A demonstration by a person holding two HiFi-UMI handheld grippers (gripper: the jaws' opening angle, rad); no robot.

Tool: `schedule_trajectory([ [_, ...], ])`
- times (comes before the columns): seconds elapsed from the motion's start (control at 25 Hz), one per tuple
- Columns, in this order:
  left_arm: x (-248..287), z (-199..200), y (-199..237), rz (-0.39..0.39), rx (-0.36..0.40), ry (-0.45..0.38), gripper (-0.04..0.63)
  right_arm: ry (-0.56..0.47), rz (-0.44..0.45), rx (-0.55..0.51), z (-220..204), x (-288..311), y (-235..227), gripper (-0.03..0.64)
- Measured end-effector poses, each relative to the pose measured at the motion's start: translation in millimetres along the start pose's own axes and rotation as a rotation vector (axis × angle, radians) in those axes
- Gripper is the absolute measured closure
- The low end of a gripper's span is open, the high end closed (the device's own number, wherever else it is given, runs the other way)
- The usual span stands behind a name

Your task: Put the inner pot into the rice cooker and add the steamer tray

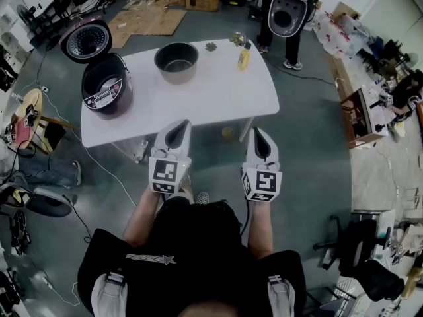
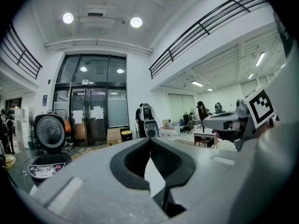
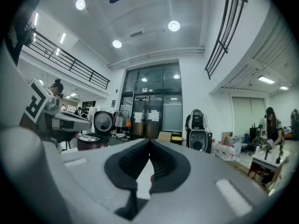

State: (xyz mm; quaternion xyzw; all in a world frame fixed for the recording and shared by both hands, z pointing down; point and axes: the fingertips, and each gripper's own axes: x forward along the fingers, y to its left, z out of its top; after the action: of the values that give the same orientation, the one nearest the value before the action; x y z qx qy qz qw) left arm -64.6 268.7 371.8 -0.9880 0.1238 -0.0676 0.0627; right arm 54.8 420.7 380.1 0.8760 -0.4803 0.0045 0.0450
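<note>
The dark red rice cooker [image 1: 106, 88] stands open at the left end of the white table [image 1: 218, 94], its lid [image 1: 86, 39] tipped up behind it. The grey inner pot [image 1: 176, 61] sits upright on the table to the cooker's right, apart from it. I make out no steamer tray. Both grippers are held close to the body, short of the table's near edge. The left gripper [image 1: 179, 127] and the right gripper [image 1: 259, 135] are shut and hold nothing. The left gripper [image 2: 150, 141] sees the cooker [image 2: 44, 164] at far left. The right gripper [image 3: 149, 143] has the cooker [image 3: 92, 141] on its left.
A small yellow bottle [image 1: 244, 57] and two small green plants [image 1: 211, 46] stand near the table's far edge. A person [image 1: 287, 12] stands beyond the table's far right corner. Flattened cardboard [image 1: 149, 18] lies on the floor behind, and chairs and cables [image 1: 39, 177] crowd the left.
</note>
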Motion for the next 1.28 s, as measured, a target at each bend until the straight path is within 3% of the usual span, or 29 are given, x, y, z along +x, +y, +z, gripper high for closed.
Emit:
schedule_trajectory([
  [0.52, 51.9, -17.3, 53.8, 0.042, -0.018, 0.029, 0.584, 0.016, 0.061, -0.007, -5.2, 81.9, 10.3, 0.613],
  [1.28, 201.4, -57.4, 189.9, 0.115, -0.104, 0.133, 0.584, 0.129, 0.188, -0.013, -23.8, 303.1, 24.2, 0.612],
])
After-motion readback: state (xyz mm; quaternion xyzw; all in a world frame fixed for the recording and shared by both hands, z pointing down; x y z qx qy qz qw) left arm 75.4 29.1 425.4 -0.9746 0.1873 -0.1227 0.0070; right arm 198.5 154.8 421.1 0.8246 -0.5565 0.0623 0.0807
